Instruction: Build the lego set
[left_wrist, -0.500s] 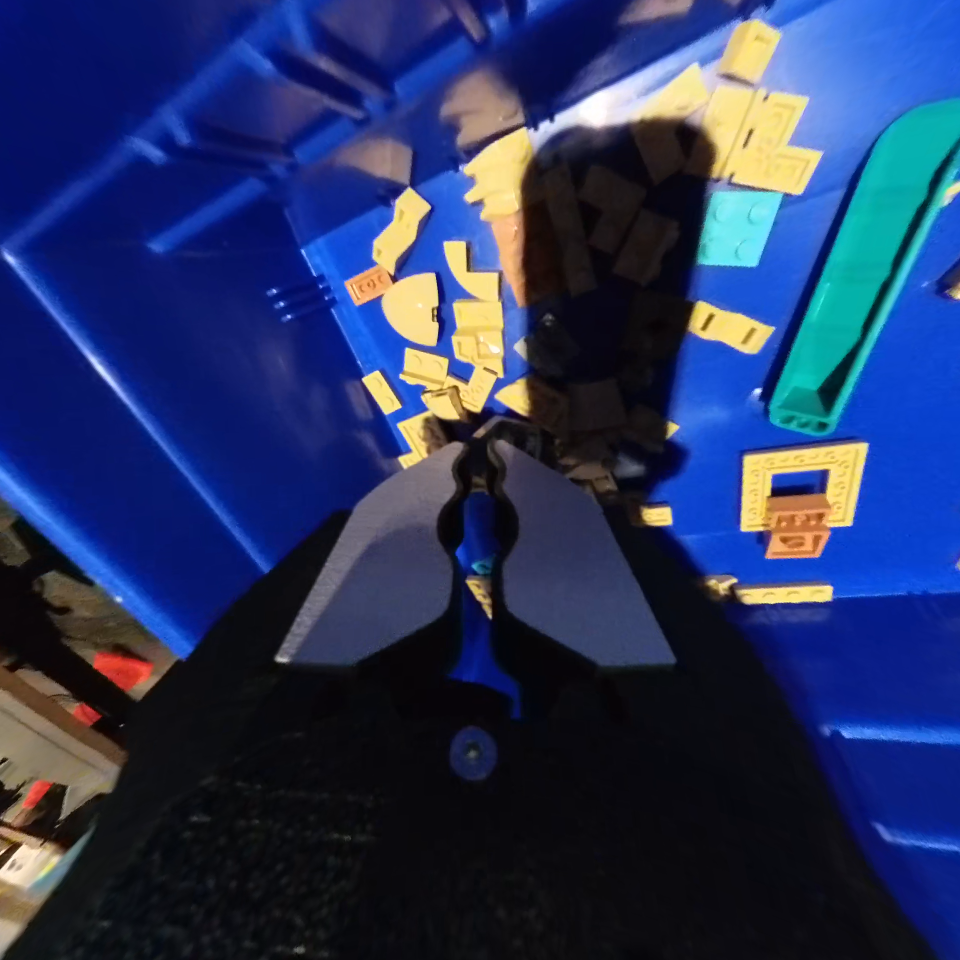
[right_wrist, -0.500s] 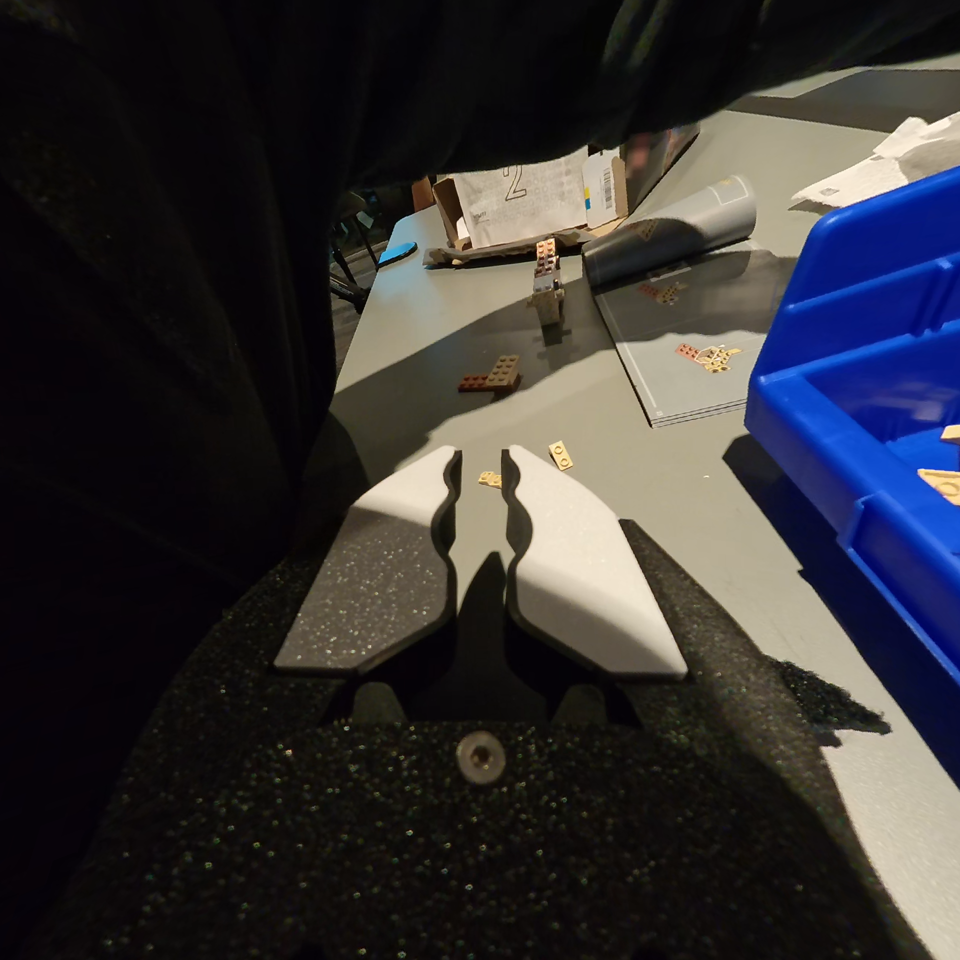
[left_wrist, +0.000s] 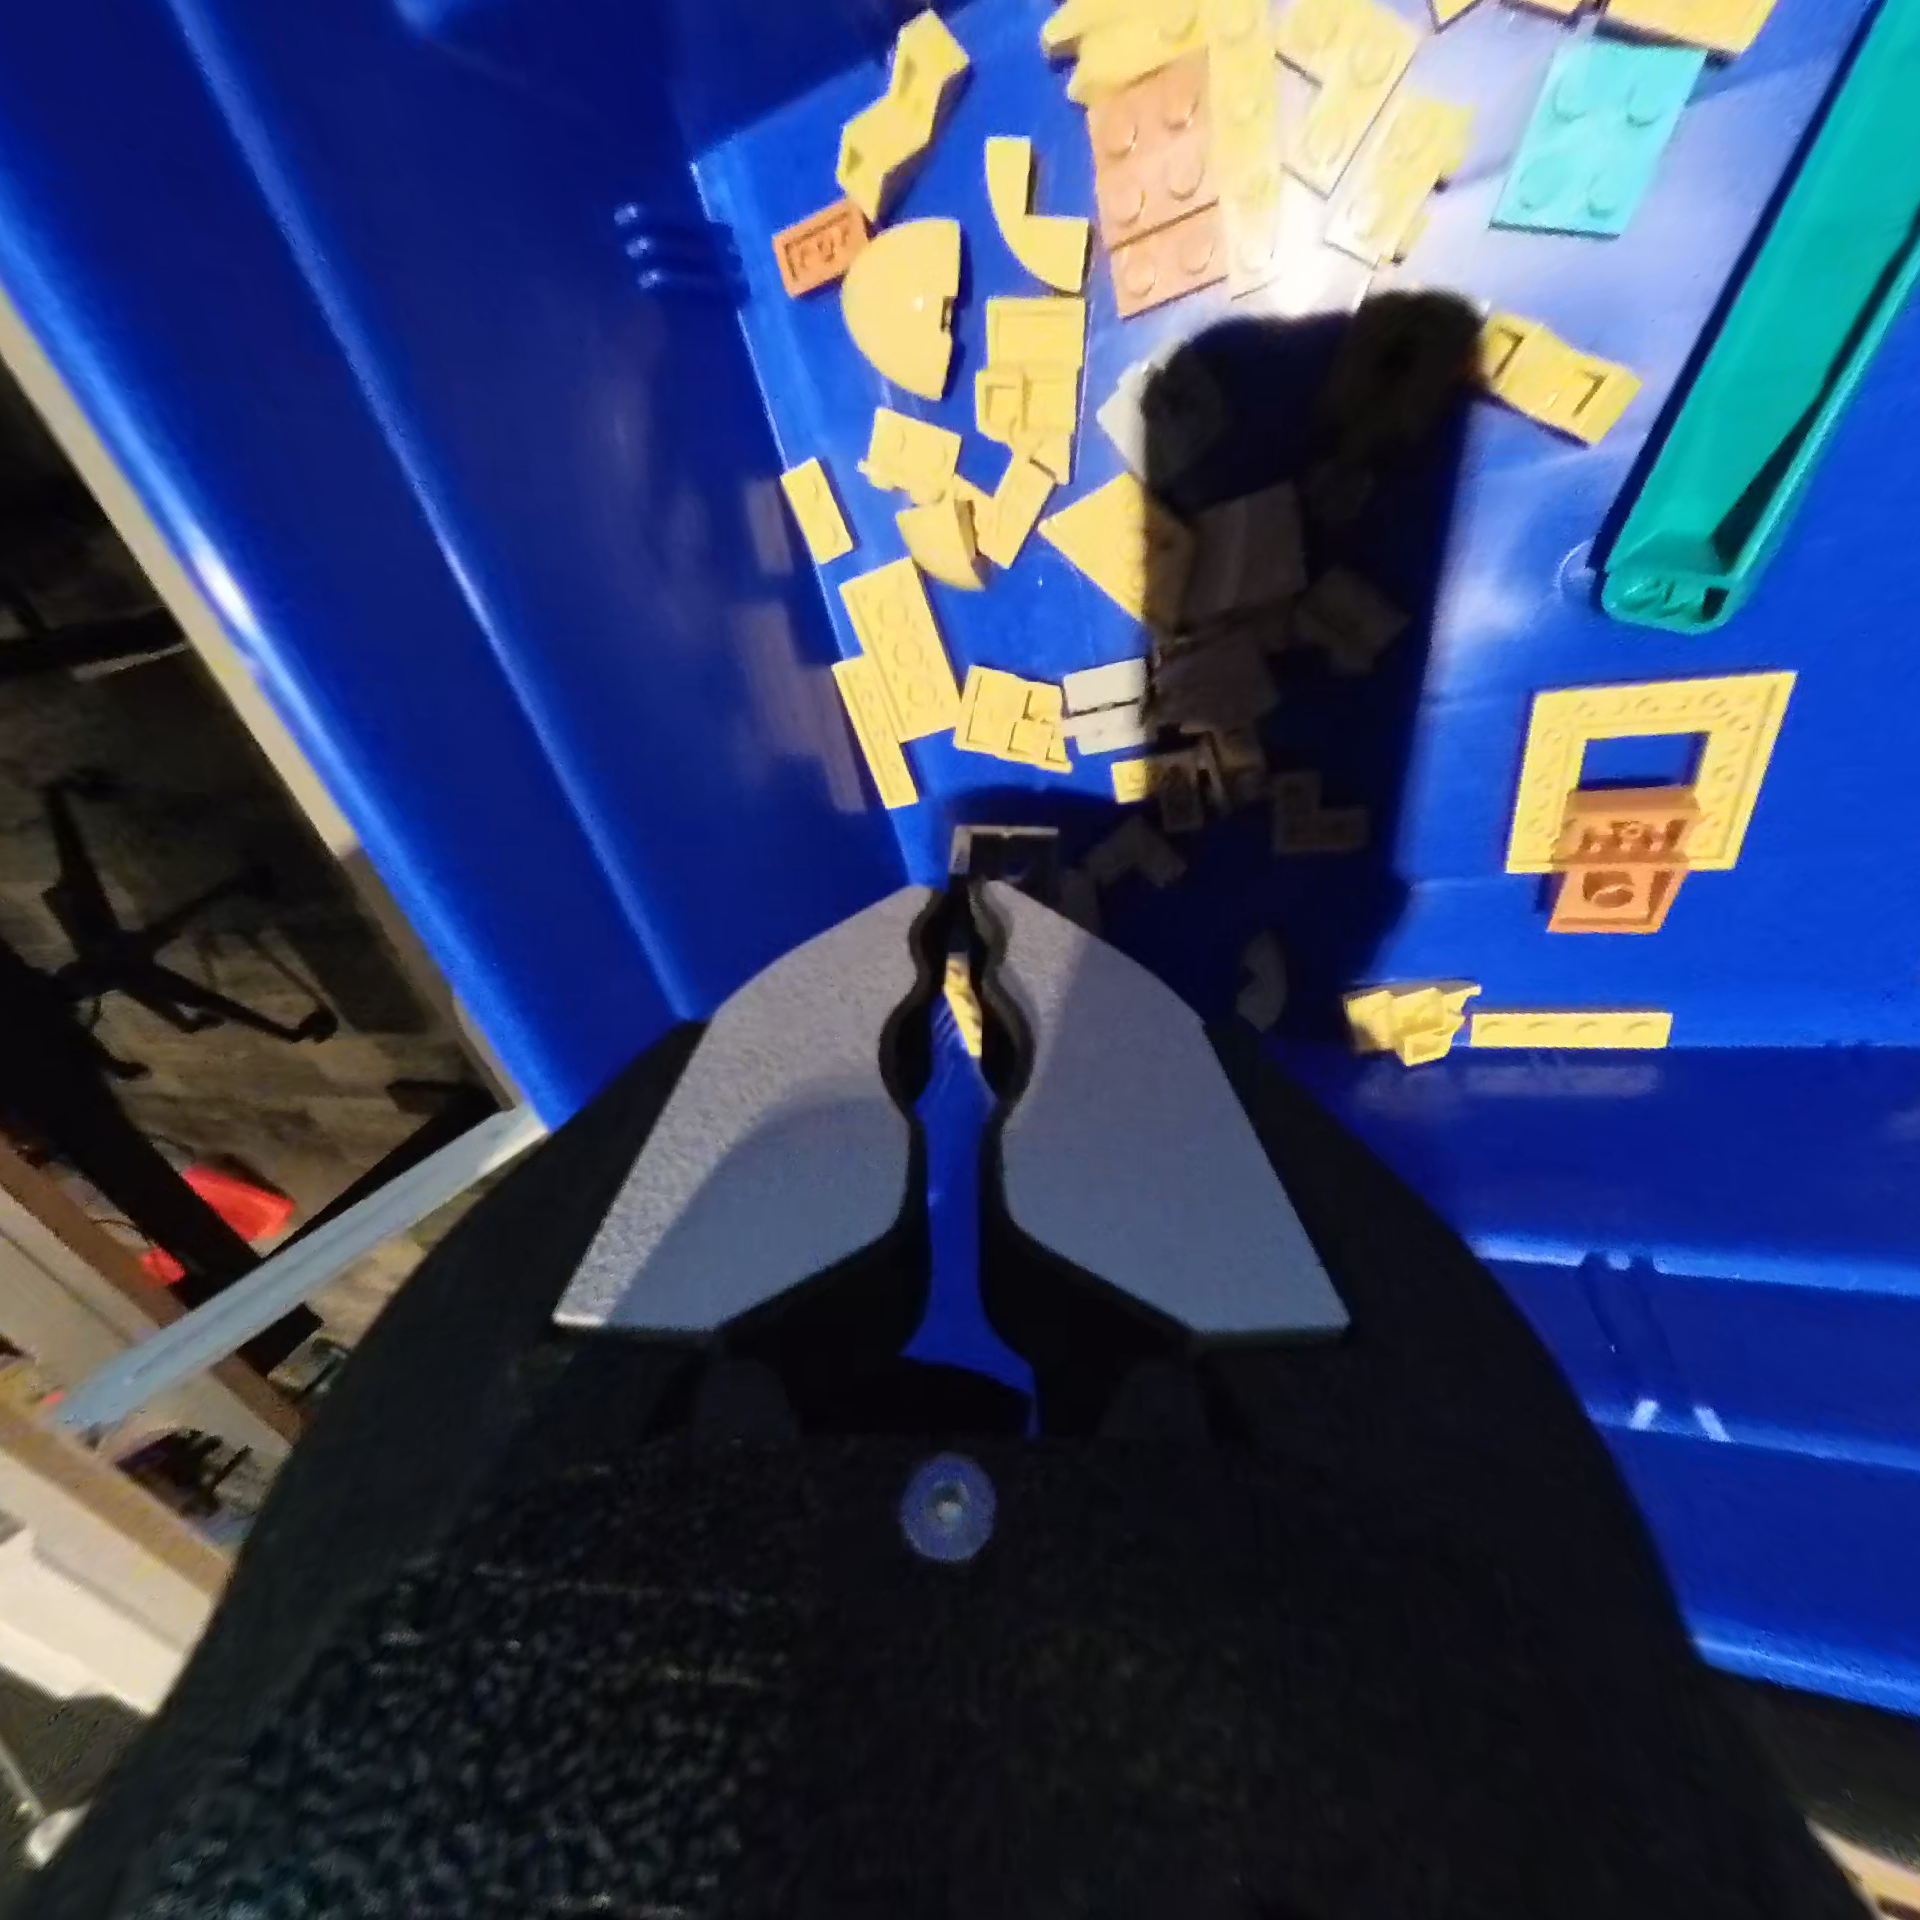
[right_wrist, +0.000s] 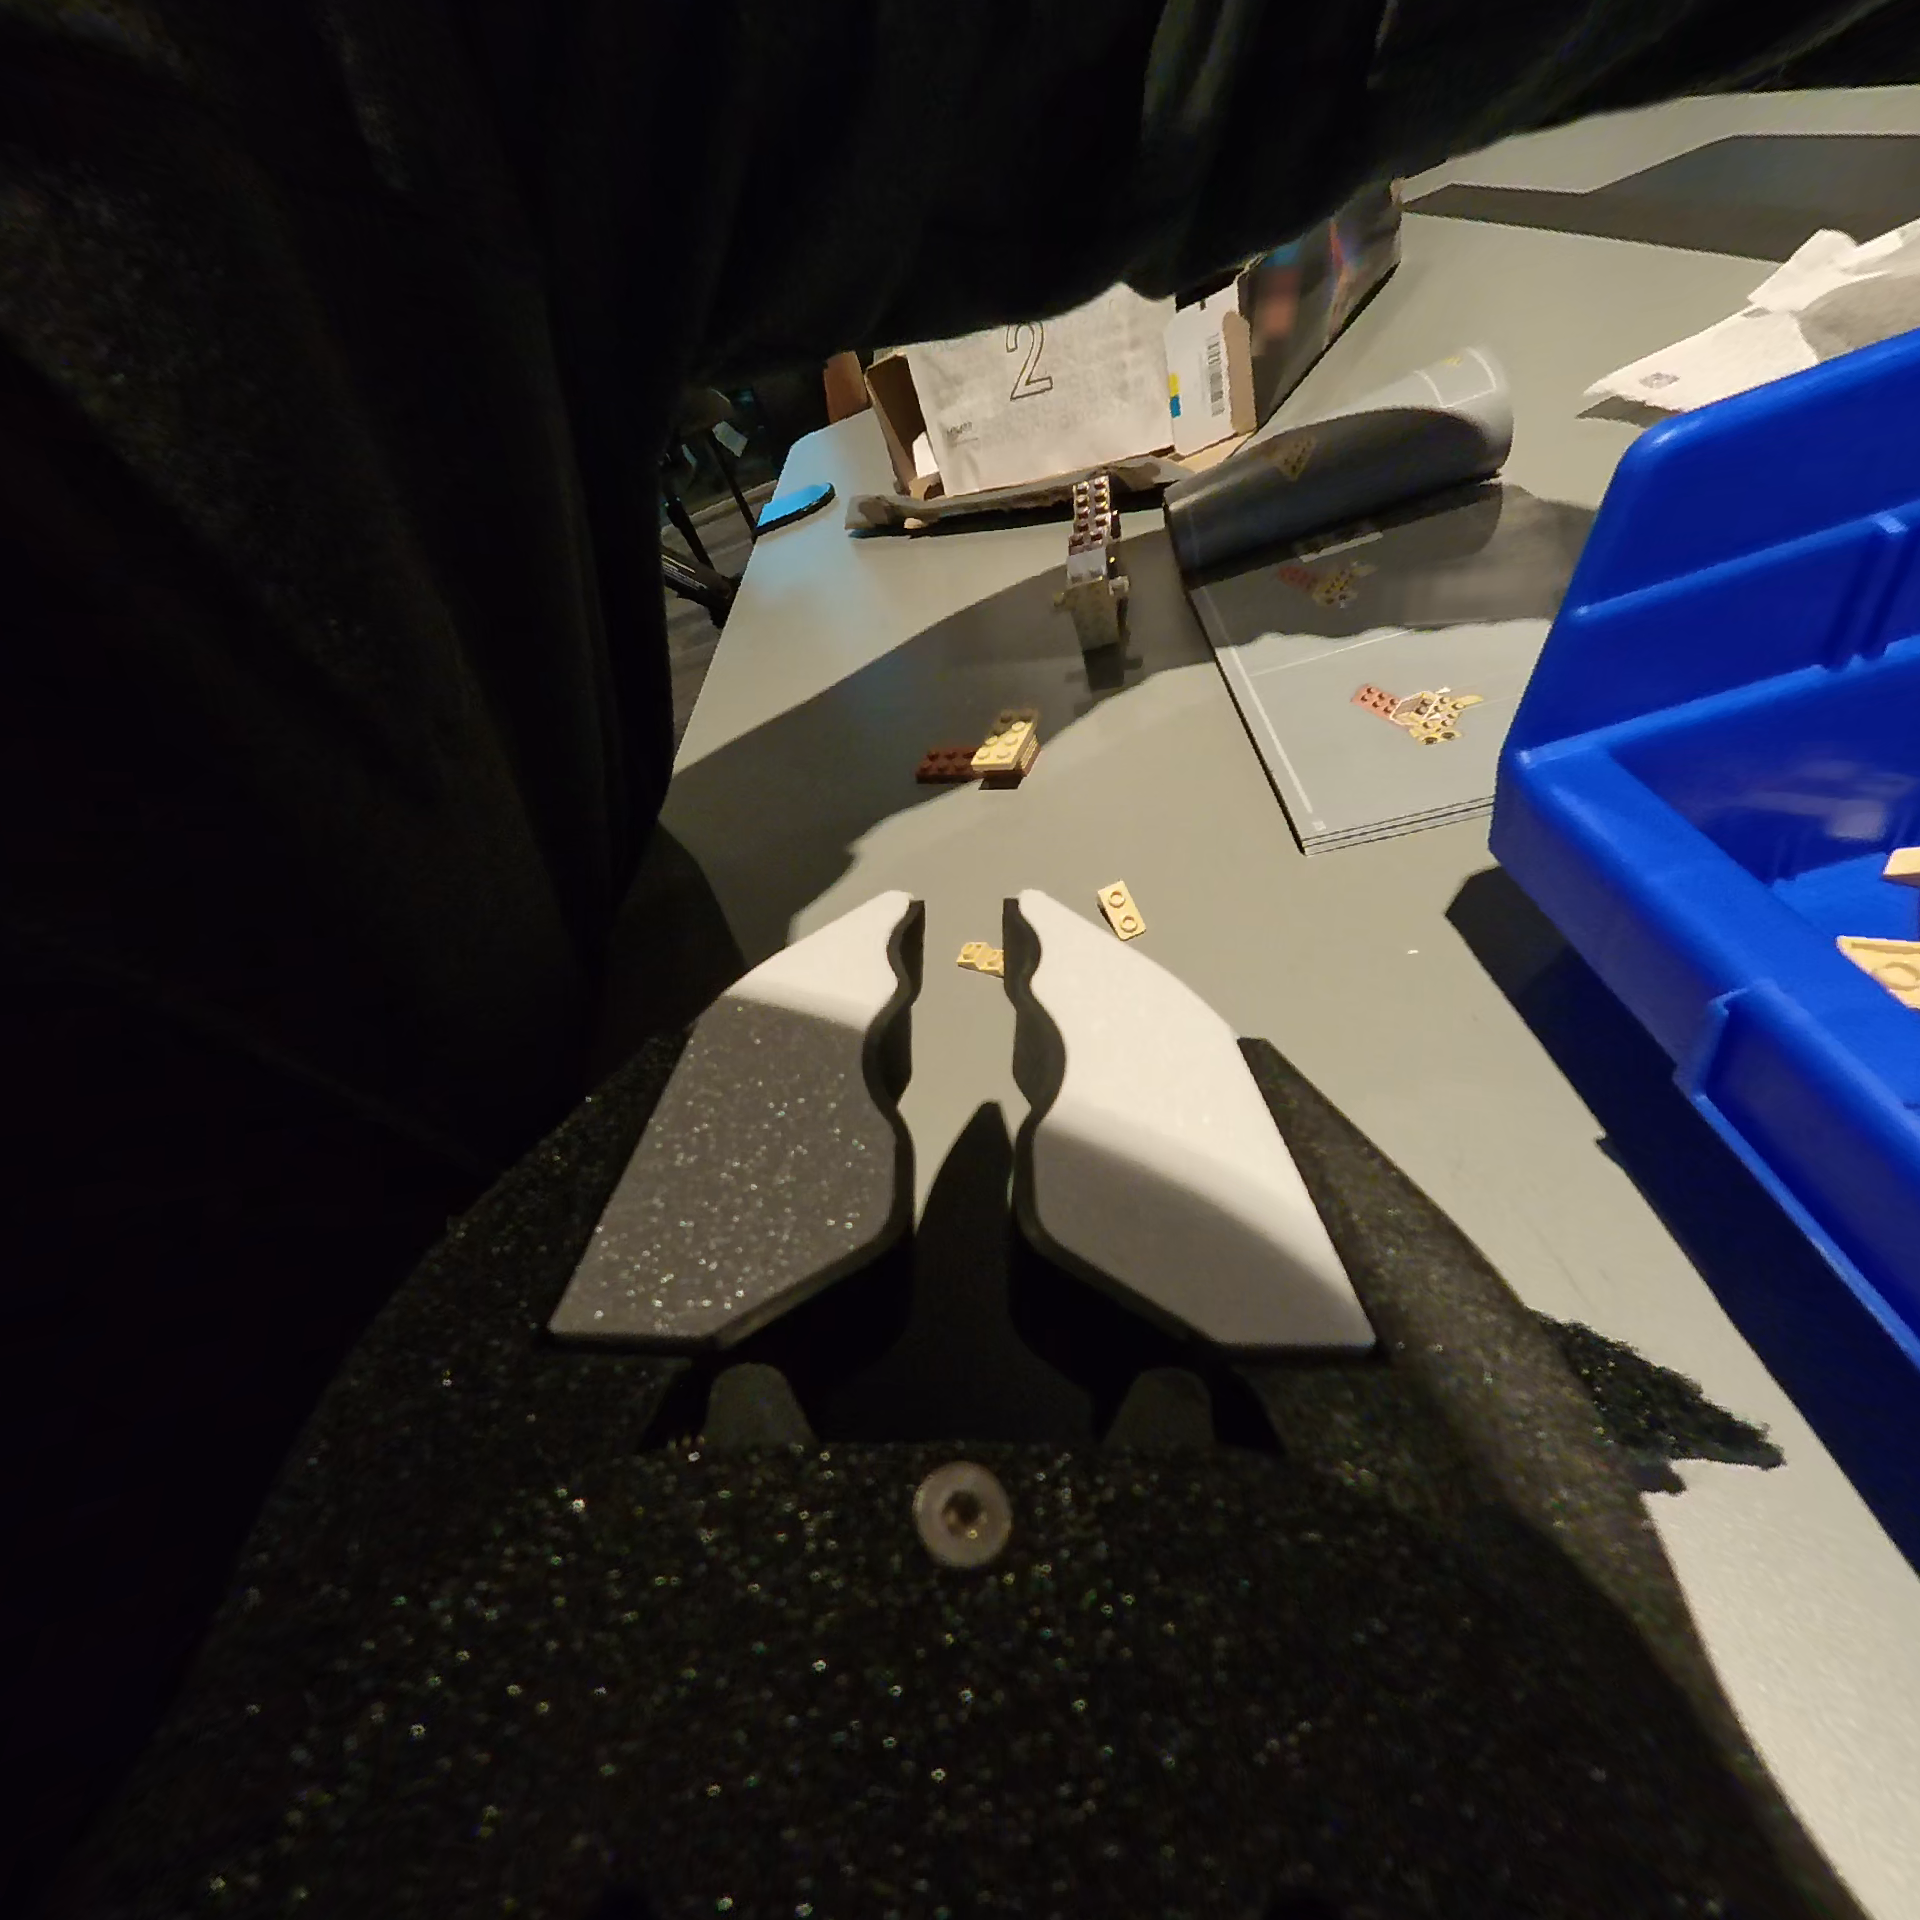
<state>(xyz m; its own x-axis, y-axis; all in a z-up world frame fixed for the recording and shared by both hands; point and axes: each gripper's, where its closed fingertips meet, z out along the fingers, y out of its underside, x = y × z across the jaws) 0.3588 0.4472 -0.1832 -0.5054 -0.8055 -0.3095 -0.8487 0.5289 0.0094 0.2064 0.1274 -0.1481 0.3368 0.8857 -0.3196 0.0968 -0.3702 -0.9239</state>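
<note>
My left gripper (left_wrist: 968, 894) hangs over the blue bin (left_wrist: 499, 540), its jaws almost closed on a small dark piece (left_wrist: 1006, 850) at the tips. A heap of yellow-tan lego pieces (left_wrist: 1023, 343) lies on the bin floor just ahead, partly under the gripper's shadow. My right gripper (right_wrist: 963, 914) is slightly open and empty, low over the grey table (right_wrist: 1299, 1039). A tiny tan piece (right_wrist: 980, 956) lies just beyond its tips and a tan 1x2 plate (right_wrist: 1122, 912) to the right. A brown-and-tan plate assembly (right_wrist: 982, 758) and a small upright build (right_wrist: 1091, 582) stand farther off.
The bin also holds a long teal piece (left_wrist: 1766, 395), a teal plate (left_wrist: 1590, 135), a yellow square frame (left_wrist: 1558, 769) and an orange-brown piece (left_wrist: 1616, 883). The open instruction booklet (right_wrist: 1351, 727), a cardboard box (right_wrist: 1039, 416) and the bin's corner (right_wrist: 1662, 831) share the table. Dark clothing (right_wrist: 312, 520) fills the left. The left gripper's tips are roughly 35 cm from the right gripper's. The small upright build (right_wrist: 1091, 582) is closer to my right gripper, around 20 cm from its tips; the left tips are 40 cm off.
My left gripper has drawn back out of the heap with the dark piece in its tips, so the pieces now lie farther ahead. The right gripper has barely moved.
</note>
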